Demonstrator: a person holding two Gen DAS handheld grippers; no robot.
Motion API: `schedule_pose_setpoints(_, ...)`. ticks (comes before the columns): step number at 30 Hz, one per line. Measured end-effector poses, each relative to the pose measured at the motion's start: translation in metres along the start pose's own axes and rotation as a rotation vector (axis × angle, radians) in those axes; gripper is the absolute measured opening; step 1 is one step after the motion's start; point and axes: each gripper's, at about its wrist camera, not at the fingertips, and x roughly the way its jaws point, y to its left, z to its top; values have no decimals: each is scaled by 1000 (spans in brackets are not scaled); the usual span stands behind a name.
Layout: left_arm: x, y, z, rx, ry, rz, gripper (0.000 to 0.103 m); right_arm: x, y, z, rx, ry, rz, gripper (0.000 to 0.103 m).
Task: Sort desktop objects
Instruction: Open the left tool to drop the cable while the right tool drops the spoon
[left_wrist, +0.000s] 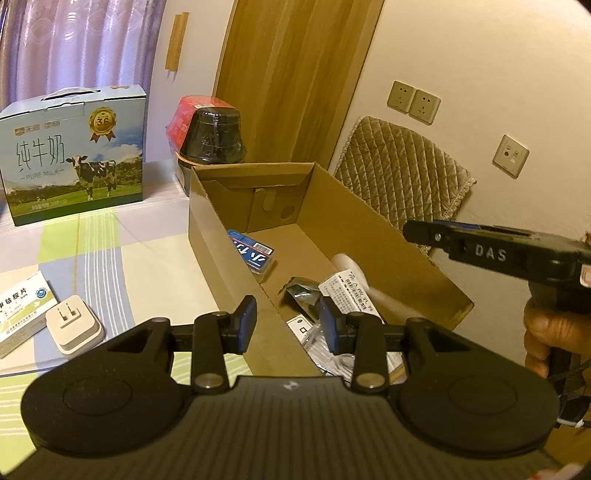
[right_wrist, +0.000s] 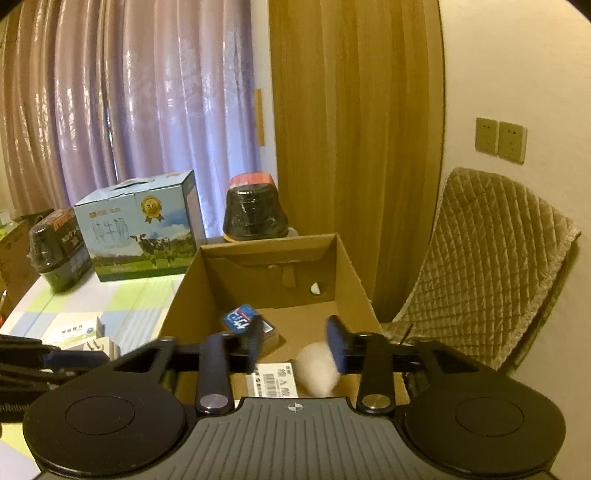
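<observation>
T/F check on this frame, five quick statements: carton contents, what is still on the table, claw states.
1. The open brown cardboard carton holds a blue-labelled card pack. True.
2. The white wall-plug adapter lies inside the carton. False: it lies on the checked tablecloth, beside the white medicine box.
3. The left claw grips the adapter. False: it is open and empty.
4. The right claw is open. True.
5. The blue milk gift box lies flat on its side. False: it stands upright.

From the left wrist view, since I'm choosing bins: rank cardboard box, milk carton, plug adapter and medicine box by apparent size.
1. cardboard box
2. milk carton
3. medicine box and plug adapter: look alike, and the medicine box is cut off at the edge, so unranked.
</observation>
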Motion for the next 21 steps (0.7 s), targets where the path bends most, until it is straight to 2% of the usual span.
schedule_pose_setpoints(5, -2, 5, -1, 3, 2, 11, 32, -7, -6, -1, 30, -4, -4, 44)
schedule_pose_setpoints(14, -12, 26, -6, -1, 11, 58, 33, -27, 3, 5, 21, -52, 17, 65)
schedule_pose_setpoints(18, -22, 39, -10, -8, 3, 73, 46, -31, 22, 6, 2, -60, 56, 75)
schedule_pose_setpoints(21, -31, 54, -15, -1, 15, 108, 50, -30, 39, 5, -6, -53, 107, 85)
